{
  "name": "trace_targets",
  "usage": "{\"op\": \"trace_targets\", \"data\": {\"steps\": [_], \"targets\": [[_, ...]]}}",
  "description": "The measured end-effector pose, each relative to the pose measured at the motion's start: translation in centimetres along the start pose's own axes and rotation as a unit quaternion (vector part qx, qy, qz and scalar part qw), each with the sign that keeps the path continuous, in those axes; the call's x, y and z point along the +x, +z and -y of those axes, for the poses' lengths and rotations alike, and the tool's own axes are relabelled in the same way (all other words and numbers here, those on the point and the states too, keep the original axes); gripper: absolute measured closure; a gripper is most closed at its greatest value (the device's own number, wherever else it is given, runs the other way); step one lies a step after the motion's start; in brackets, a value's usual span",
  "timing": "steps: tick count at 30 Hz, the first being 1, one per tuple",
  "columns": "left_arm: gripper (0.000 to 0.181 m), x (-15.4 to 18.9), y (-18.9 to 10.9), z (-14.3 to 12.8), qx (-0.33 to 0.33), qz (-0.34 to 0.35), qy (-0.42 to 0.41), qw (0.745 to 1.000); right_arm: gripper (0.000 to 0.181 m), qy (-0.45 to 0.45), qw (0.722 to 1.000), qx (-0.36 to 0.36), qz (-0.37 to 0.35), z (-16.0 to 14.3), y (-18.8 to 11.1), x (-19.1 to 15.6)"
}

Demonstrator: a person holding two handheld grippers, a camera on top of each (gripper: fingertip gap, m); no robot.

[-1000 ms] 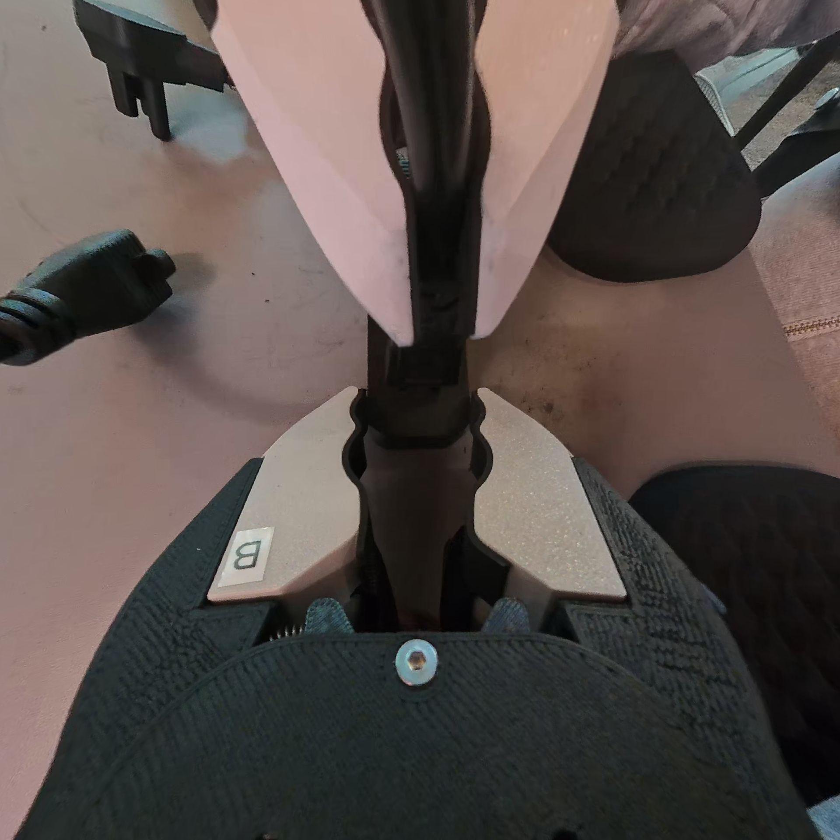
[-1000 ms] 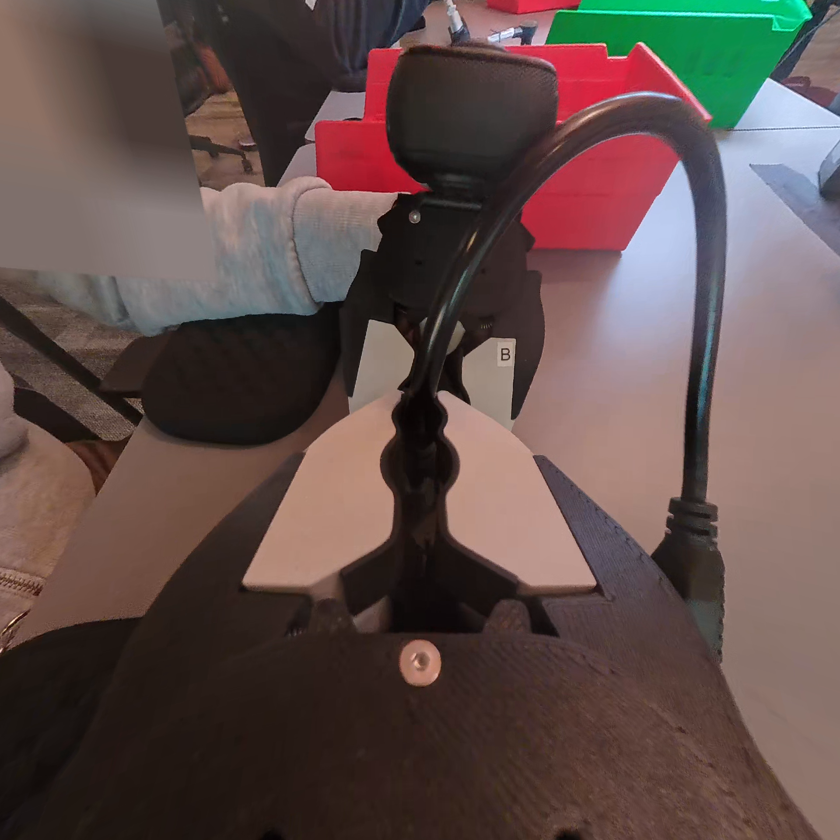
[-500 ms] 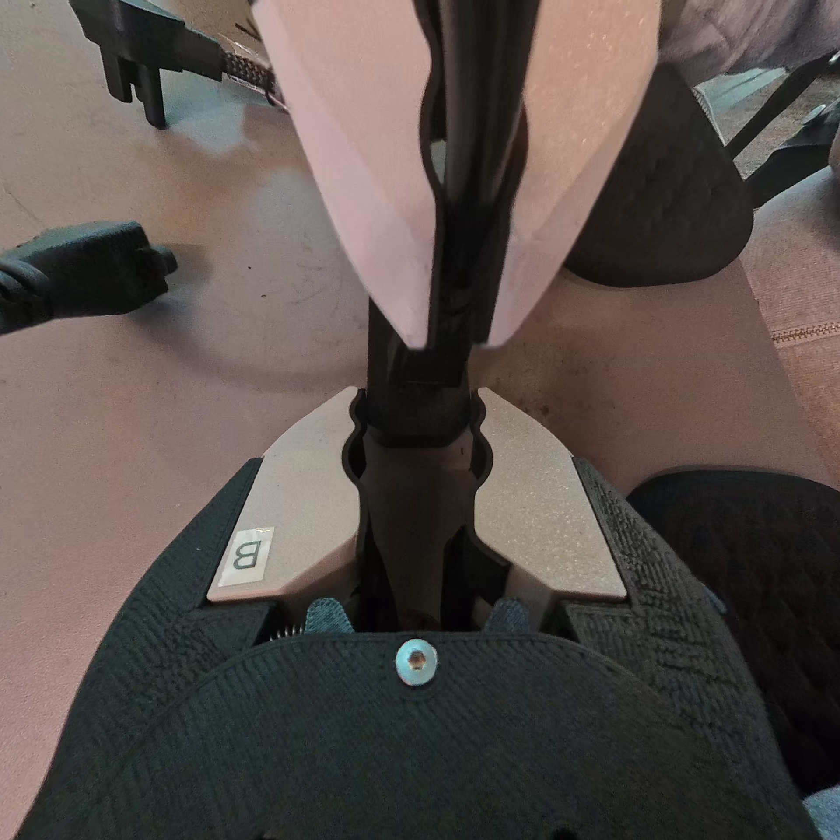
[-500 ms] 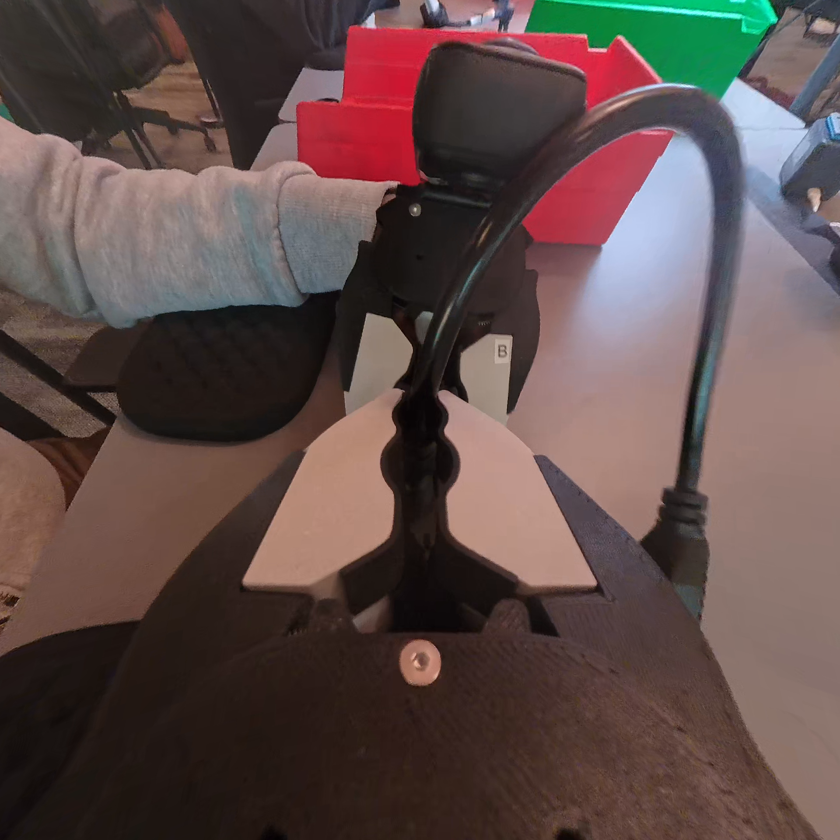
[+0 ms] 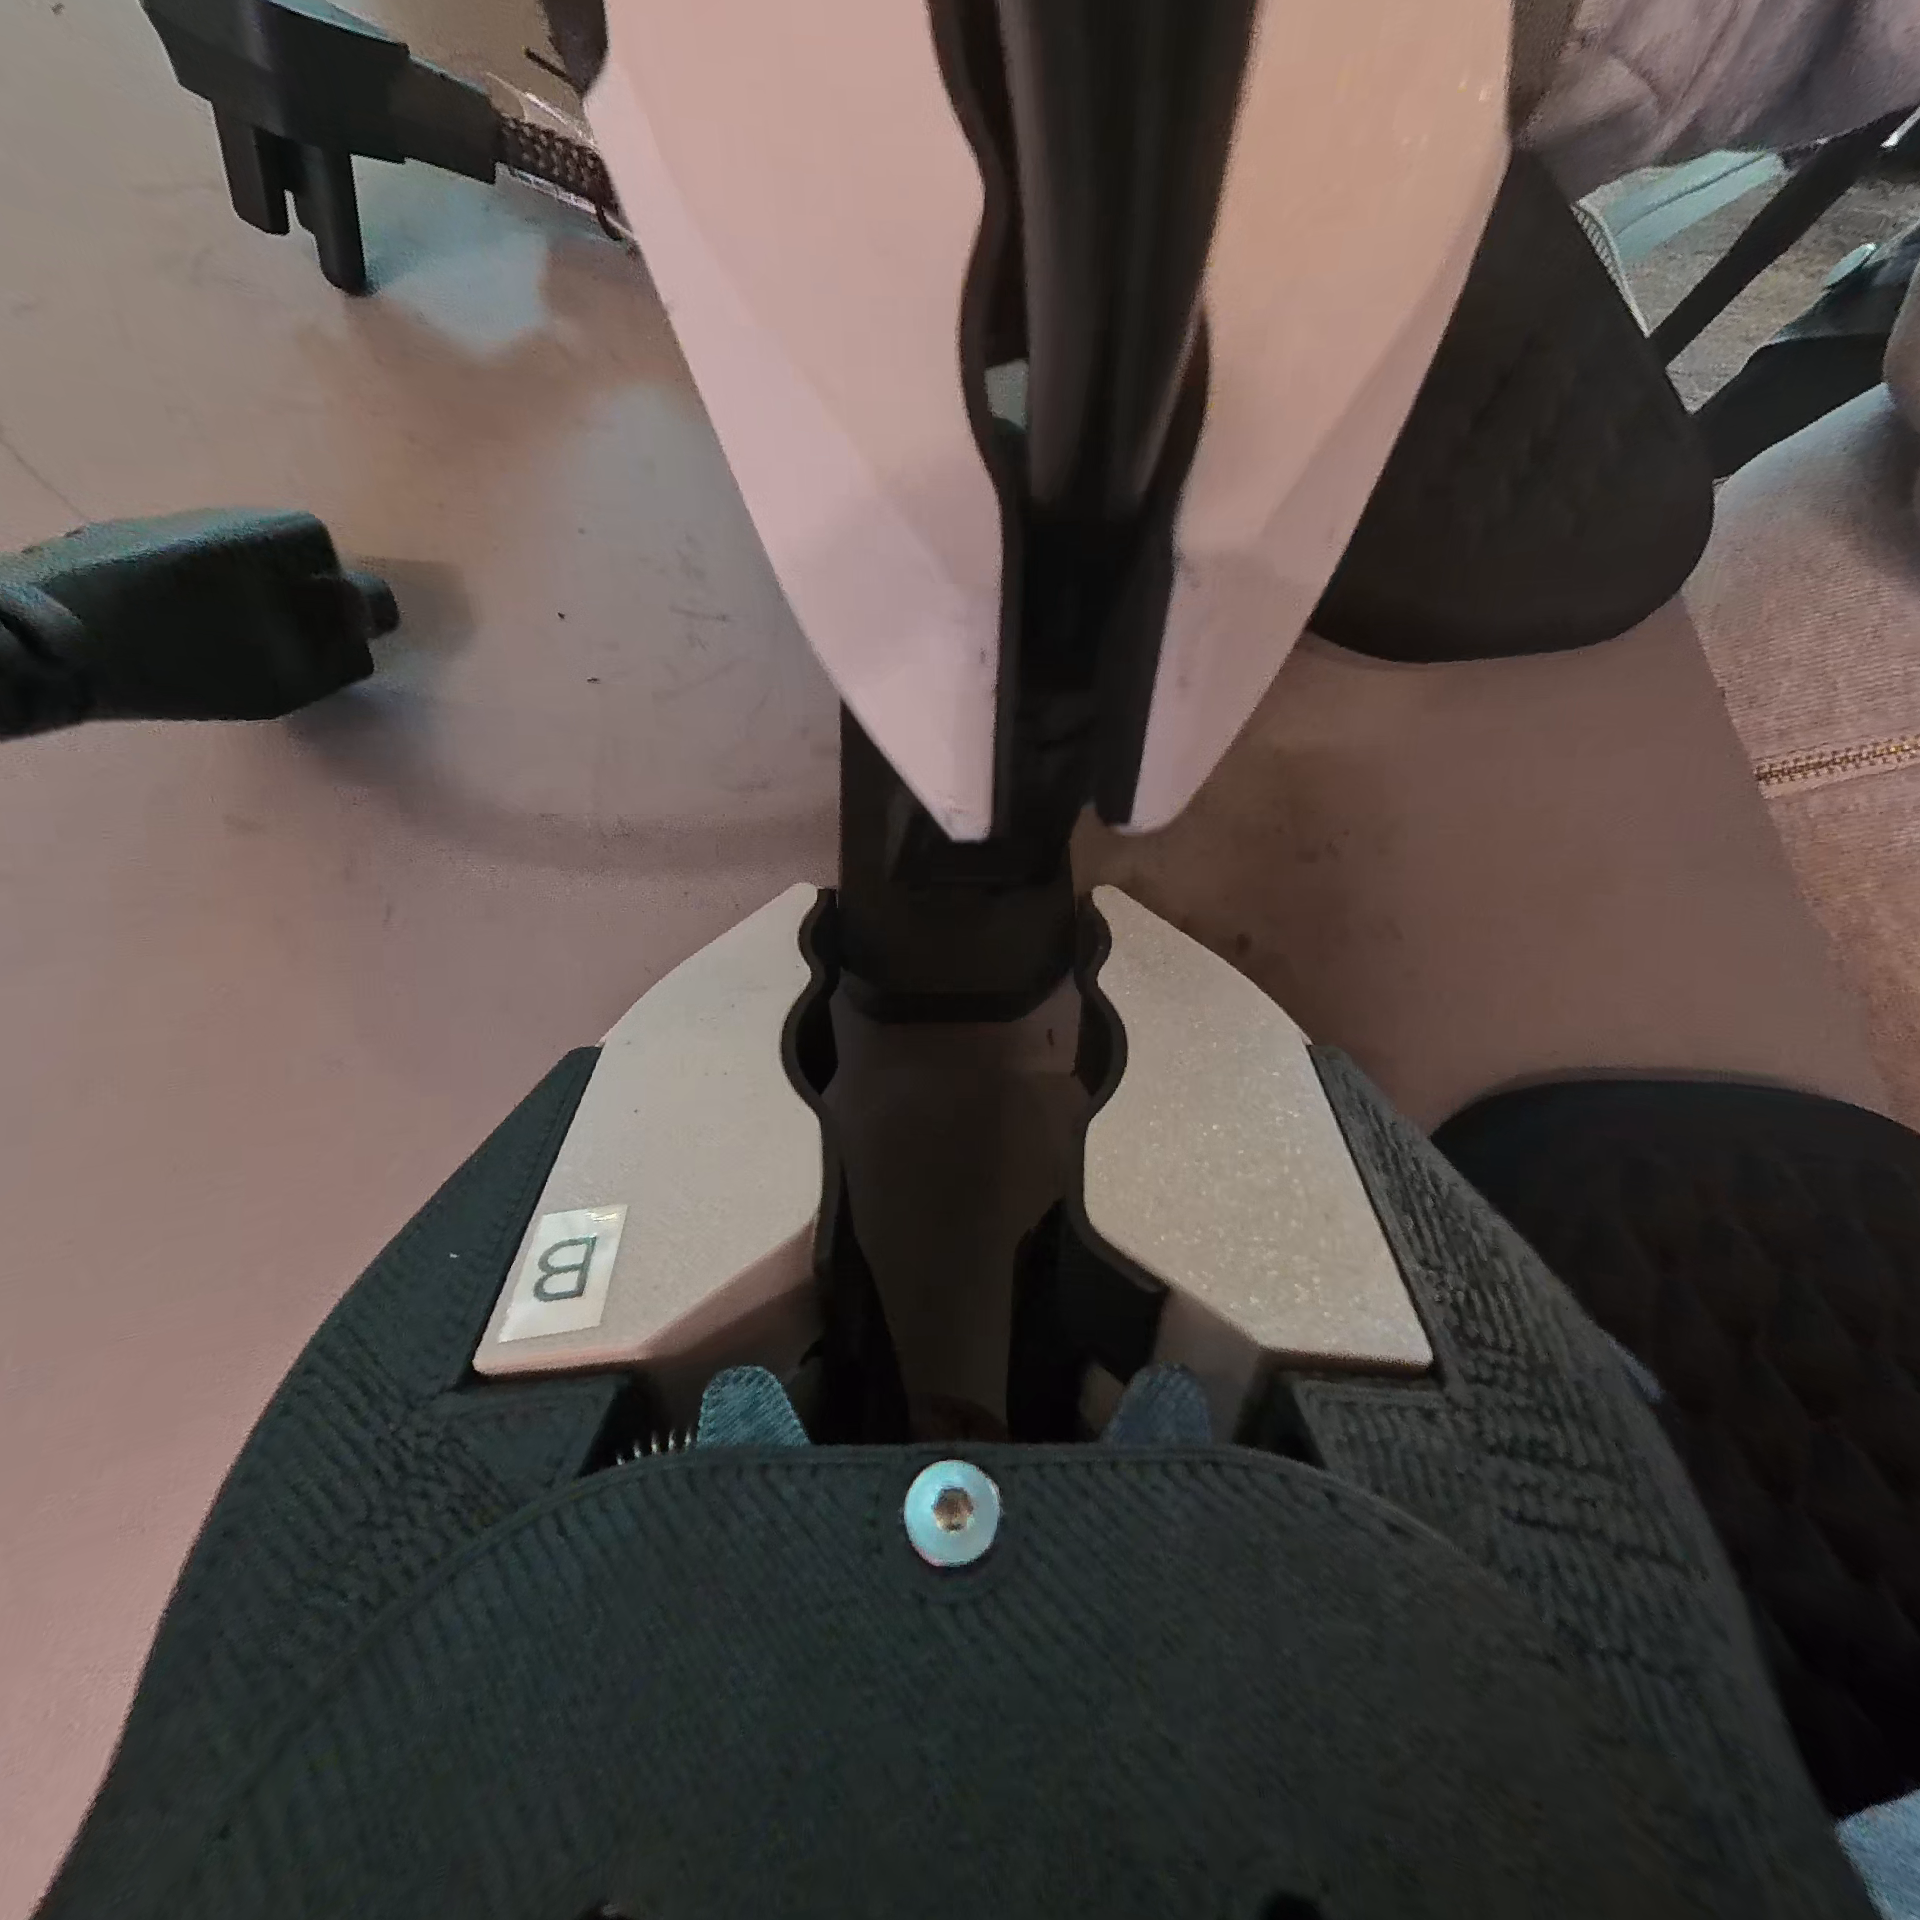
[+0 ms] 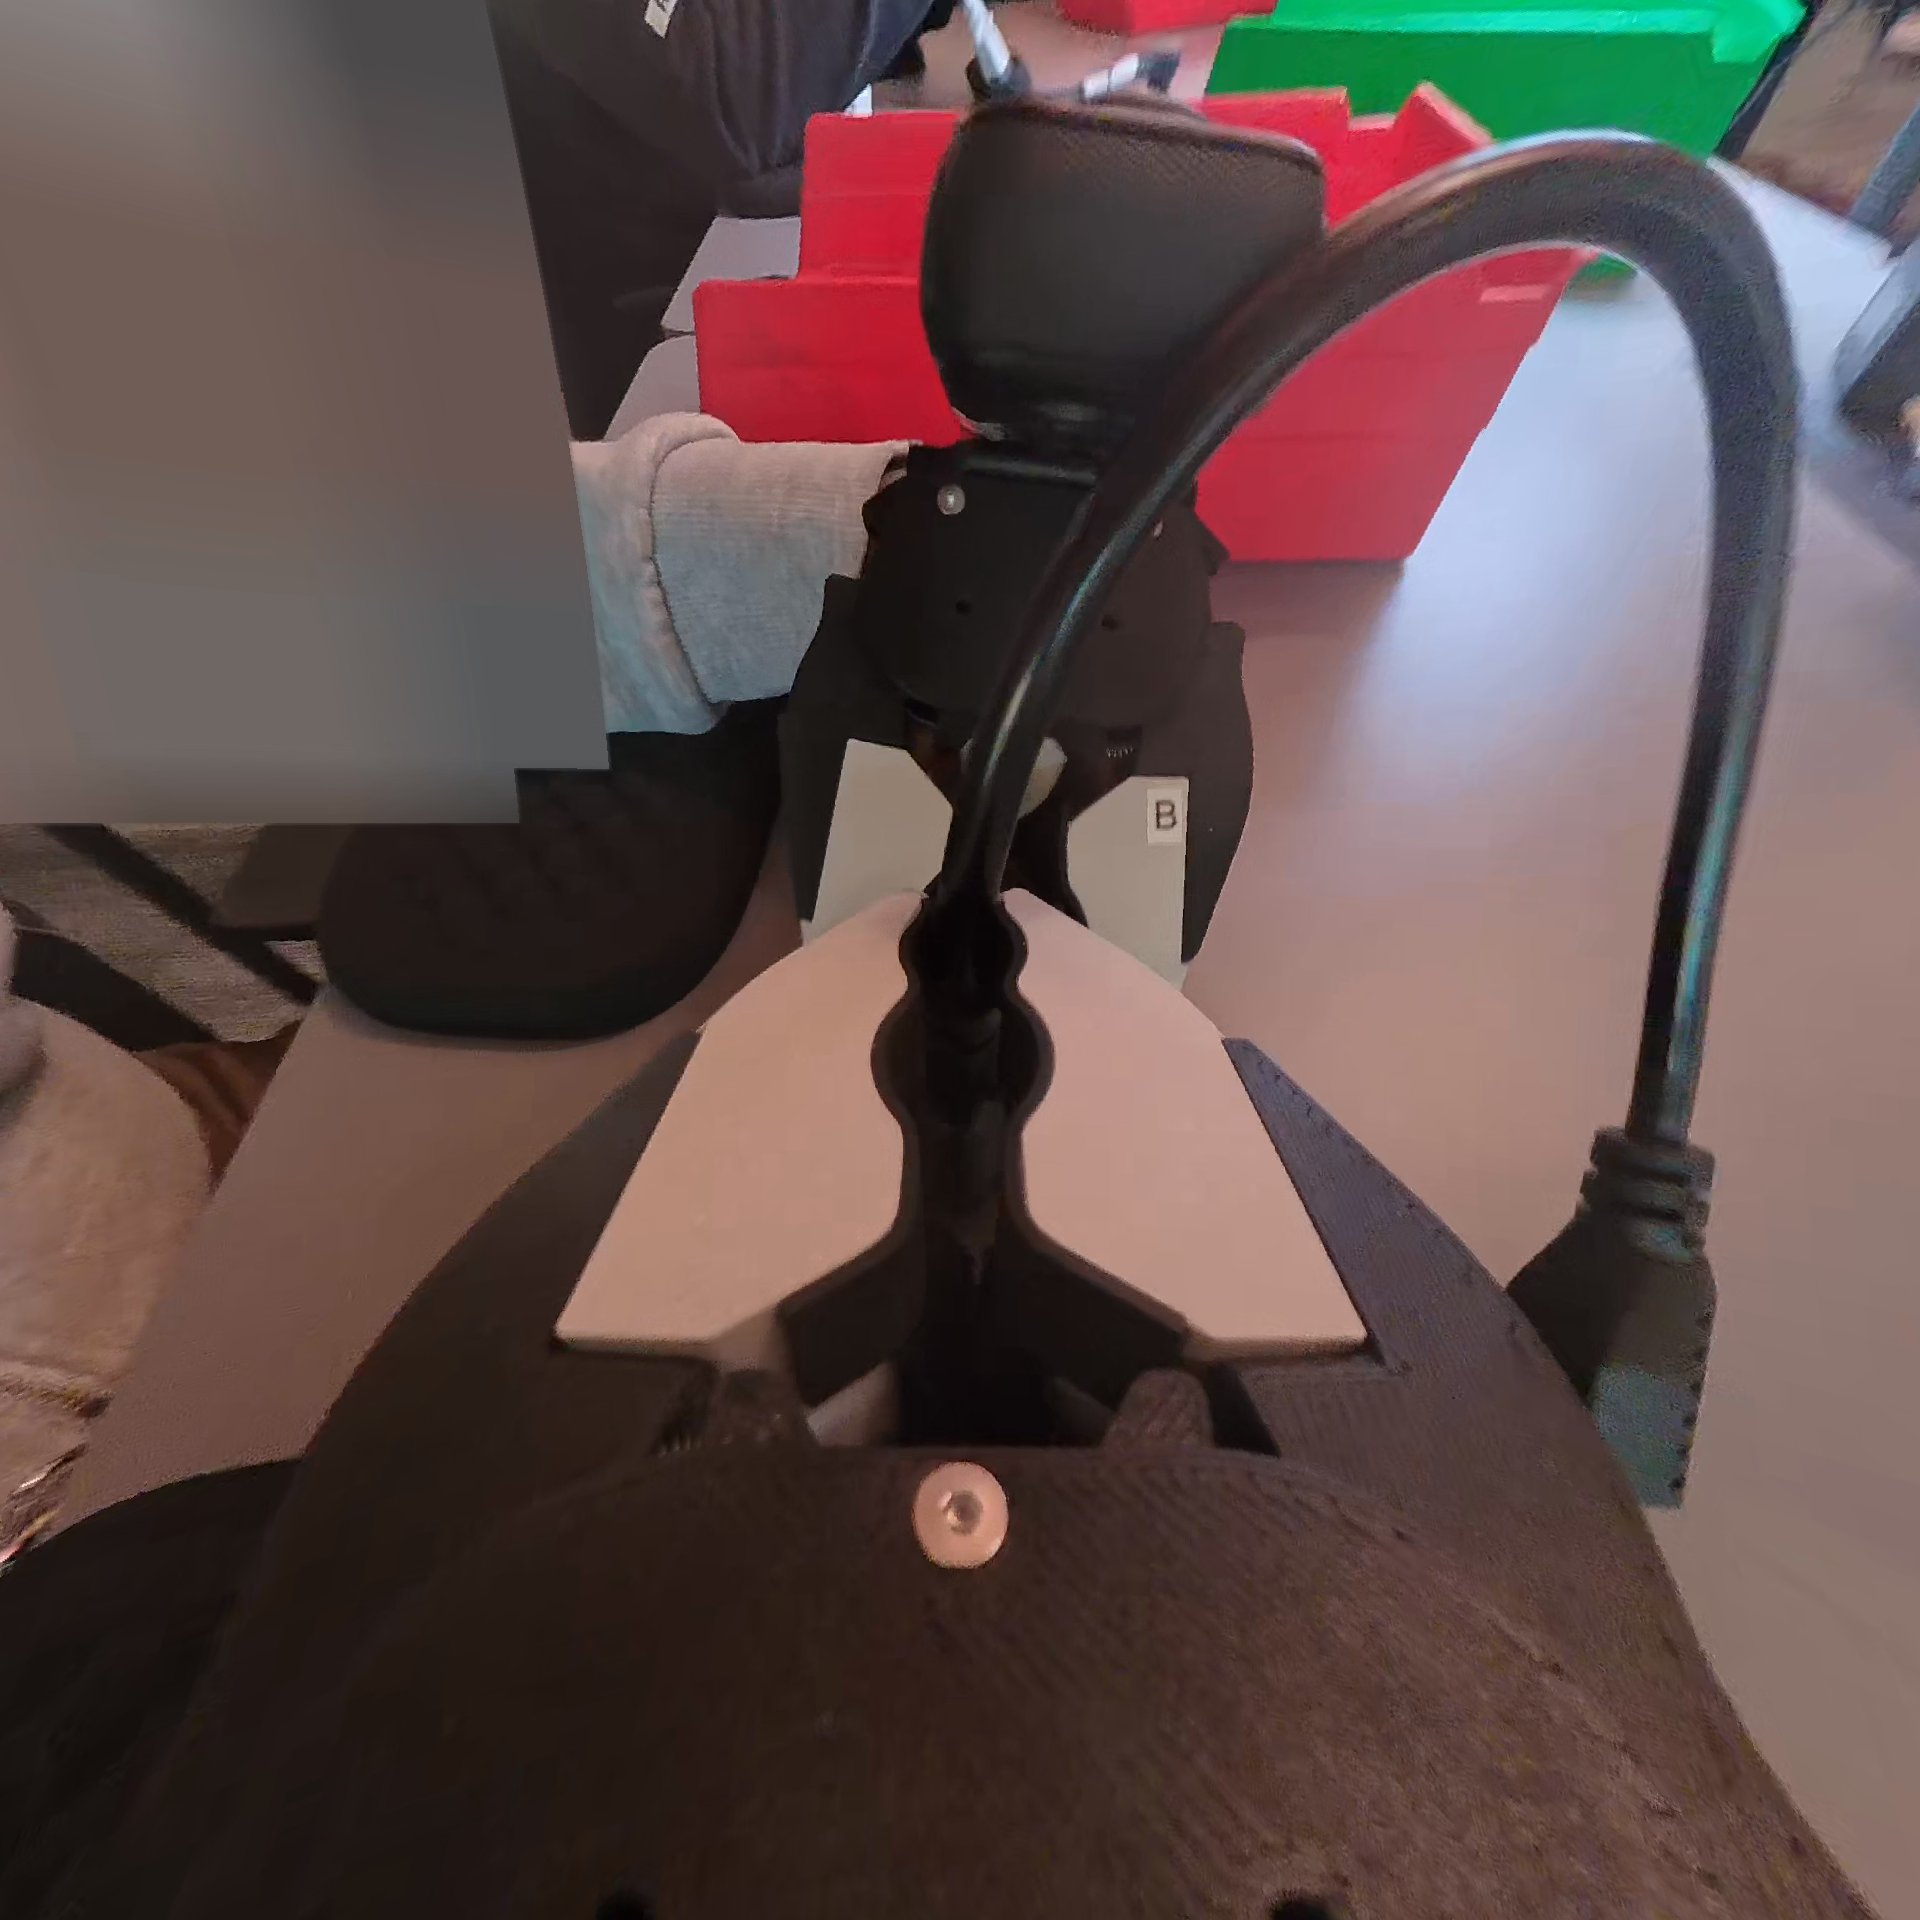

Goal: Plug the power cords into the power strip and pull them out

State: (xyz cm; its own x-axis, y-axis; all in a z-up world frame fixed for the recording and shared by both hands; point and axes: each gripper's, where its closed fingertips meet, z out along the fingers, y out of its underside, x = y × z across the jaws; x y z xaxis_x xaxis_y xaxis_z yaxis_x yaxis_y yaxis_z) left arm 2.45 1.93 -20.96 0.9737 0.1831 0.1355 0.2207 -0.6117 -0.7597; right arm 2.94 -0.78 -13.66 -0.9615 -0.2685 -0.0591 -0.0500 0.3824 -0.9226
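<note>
In the left wrist view my left gripper (image 5: 951, 904) is shut on a black block-shaped connector (image 5: 951, 961) just above the table (image 5: 312, 1039). My right gripper (image 5: 1044, 821) comes from the far side, tip to tip with the left one. It is shut on the black power cord's plug end, right at that connector. In the right wrist view my right gripper (image 6: 964, 904) pinches the power cord (image 6: 1745, 520), which arcs up, right and down to a black connector (image 6: 1642, 1309). The left gripper's white fingers (image 6: 1132, 873) face it. Whether plug and connector are joined is hidden.
A loose black plug (image 5: 187, 634) lies on the table at left, and a pronged black plug (image 5: 312, 125) with a braided cord at far left. Red bins (image 6: 1351, 436) and a green bin (image 6: 1455, 73) stand behind. A chair armrest (image 6: 520, 914) and a grey sleeve (image 6: 727, 582) are at the table edge. The gap from one gripper's tips to the other's is roughly 7 cm.
Both grippers stay shut on the same parts. The right gripper swayed a little sideways and back against the left one, and the cord's loop moved with it.
</note>
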Motion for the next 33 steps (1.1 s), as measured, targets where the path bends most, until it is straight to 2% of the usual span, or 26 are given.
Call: {"op": "trace_targets", "data": {"steps": [3, 7, 10, 14, 16, 18, 22, 24, 26, 29, 31, 33], "targets": [[0.137, 0.1, 0.1, 0.1, -0.001, -0.003, -0.004, 1.0, 0.17, 0.046, 0.999, -0.004, 0.028, -0.2, -0.6, 0.1], [0.137, 0.1, 0.1, 0.0, 0.0, -0.004, 0.0, 1.0, 0.17, 0.024, 1.0, -0.003, 0.014, 0.0, 0.0, -0.2], [0.137, 0.2, 0.1, 0.0, -0.001, -0.009, -0.005, 1.0, 0.17, 0.063, 0.997, -0.01, 0.044, -0.4, -0.9, -0.1], [0.137, 0.3, 0.1, 0.0, -0.001, -0.011, -0.006, 1.0, 0.17, 0.018, 1.0, 0.002, 0.013, 0.0, 0.0, -0.1], [0.137, 0.3, 0.1, 0.0, -0.002, -0.011, -0.006, 1.0, 0.169, 0.051, 0.998, -0.021, 0.038, -0.4, -0.8, -0.4], [0.137, 0.5, 0.3, 0.0, -0.004, -0.018, -0.012, 1.0, 0.17, 0.077, 0.996, -0.009, 0.054, -0.5, -1.1, -0.4], [0.137, 0.5, 0.2, 0.0, -0.004, -0.02, -0.013, 1.0, 0.17, 0.042, 0.999, -0.002, 0.03, -0.4, -0.4, -0.5], [0.137, 0.5, 0.2, 0.0, -0.004, -0.02, -0.013, 1.0, 0.17, 0.059, 0.997, -0.019, 0.047, -0.8, -1.3, -0.6], [0.137, 0.6, 0.4, 0.0, -0.007, -0.023, -0.017, 1.0, 0.17, 0.076, 0.996, -0.005, 0.055, -0.7, -1.3, -0.5], [0.137, 0.6, 0.3, 0.0, -0.006, -0.024, -0.017, 1.0, 0.17, 0.043, 0.999, 0.002, 0.034, -0.5, -0.7, -0.5], [0.137, 0.6, 0.3, 0.0, -0.006, -0.024, -0.018, 1.0, 0.17, 0.044, 0.997, -0.026, 0.05, -0.9, -1.5, -0.8], [0.138, 0.6, 0.4, 0.0, -0.009, -0.027, -0.022, 0.999, 0.169, 0.061, 0.996, -0.009, 0.061, -0.9, -1.5, -0.8]]}}
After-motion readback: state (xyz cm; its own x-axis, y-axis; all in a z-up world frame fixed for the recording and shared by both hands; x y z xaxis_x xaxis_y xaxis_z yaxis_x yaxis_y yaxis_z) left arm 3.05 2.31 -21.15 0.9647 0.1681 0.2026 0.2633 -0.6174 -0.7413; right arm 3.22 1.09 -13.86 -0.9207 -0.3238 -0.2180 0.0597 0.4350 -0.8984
